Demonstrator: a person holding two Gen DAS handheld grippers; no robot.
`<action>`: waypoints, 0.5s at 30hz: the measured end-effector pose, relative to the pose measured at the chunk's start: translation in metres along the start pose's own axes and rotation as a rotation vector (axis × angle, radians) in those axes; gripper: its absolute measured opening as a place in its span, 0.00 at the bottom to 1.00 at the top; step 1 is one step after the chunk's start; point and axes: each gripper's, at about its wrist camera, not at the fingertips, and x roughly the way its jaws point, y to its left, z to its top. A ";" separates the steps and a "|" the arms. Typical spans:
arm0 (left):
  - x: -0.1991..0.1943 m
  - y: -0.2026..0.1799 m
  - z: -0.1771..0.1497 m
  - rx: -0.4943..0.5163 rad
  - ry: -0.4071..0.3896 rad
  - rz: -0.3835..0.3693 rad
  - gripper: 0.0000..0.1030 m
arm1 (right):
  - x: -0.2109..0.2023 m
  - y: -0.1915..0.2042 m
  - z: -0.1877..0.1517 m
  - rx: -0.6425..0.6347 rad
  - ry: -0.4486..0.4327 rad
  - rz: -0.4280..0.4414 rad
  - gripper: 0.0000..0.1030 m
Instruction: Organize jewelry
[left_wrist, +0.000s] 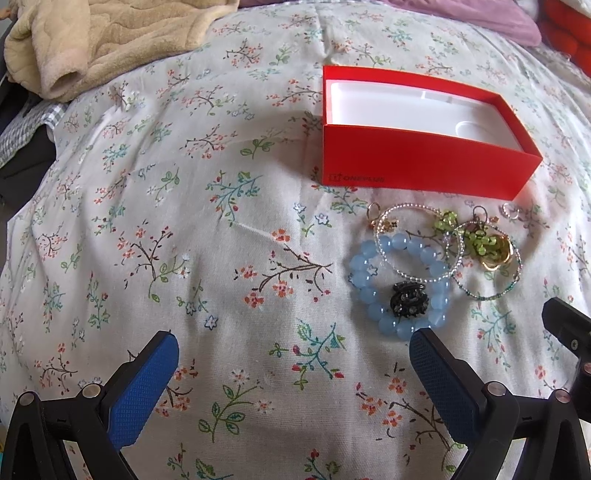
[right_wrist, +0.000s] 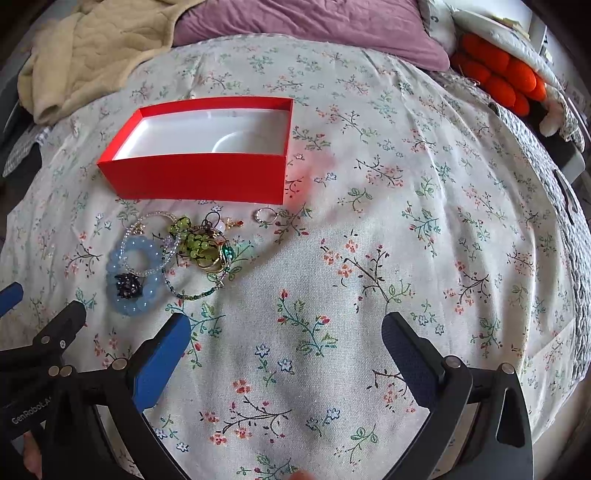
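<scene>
While both grippers are hovering low over the floral bedspread (right_wrist: 369, 229) with nothing in hand, the scene is reading as the very start of the sorting. At the far left, a beige blanket (right_wrist: 92, 48) is lying bunched at the bed's edge, out of the way of the work. Right of it, the red box (right_wrist: 199, 177) is sitting with its lid off and its white lining showing bare, so it is probably waiting as the destination for the pieces.

Just on the near side of the box, the jewelry is lying in one loose heap on the cloth. A blue bead bracelet (left_wrist: 400, 284) is forming the heap's left and near part, with a small black hair claw (left_wrist: 408, 300) resting inside its ring. A clear beaded bracelet (left_wrist: 417, 240) is overlapping it, and to the right a tangle of green beads and gold rings (left_wrist: 487, 245) is sitting with a thin green bead strand (left_wrist: 491, 293). One small silver ring (right_wrist: 265, 215) is lying slightly apart, nearest the box's right corner.

The left gripper (left_wrist: 293, 365) is spreading its blue pads wide and is holding nothing, its right finger just beside the blue bracelet, likely lining up a first pick. The right gripper (right_wrist: 286, 354) is equally wide and empty, poised over bare cloth to the heap's right.
</scene>
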 end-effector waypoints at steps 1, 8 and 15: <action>0.000 0.000 0.000 0.000 0.000 0.000 0.99 | 0.000 0.000 0.000 0.000 0.000 0.000 1.00; -0.001 0.000 0.000 0.004 0.003 0.004 0.99 | 0.000 0.000 0.000 -0.001 0.000 -0.001 1.00; -0.001 0.001 0.001 0.004 0.004 0.004 0.99 | 0.000 0.000 0.000 -0.002 0.000 -0.002 1.00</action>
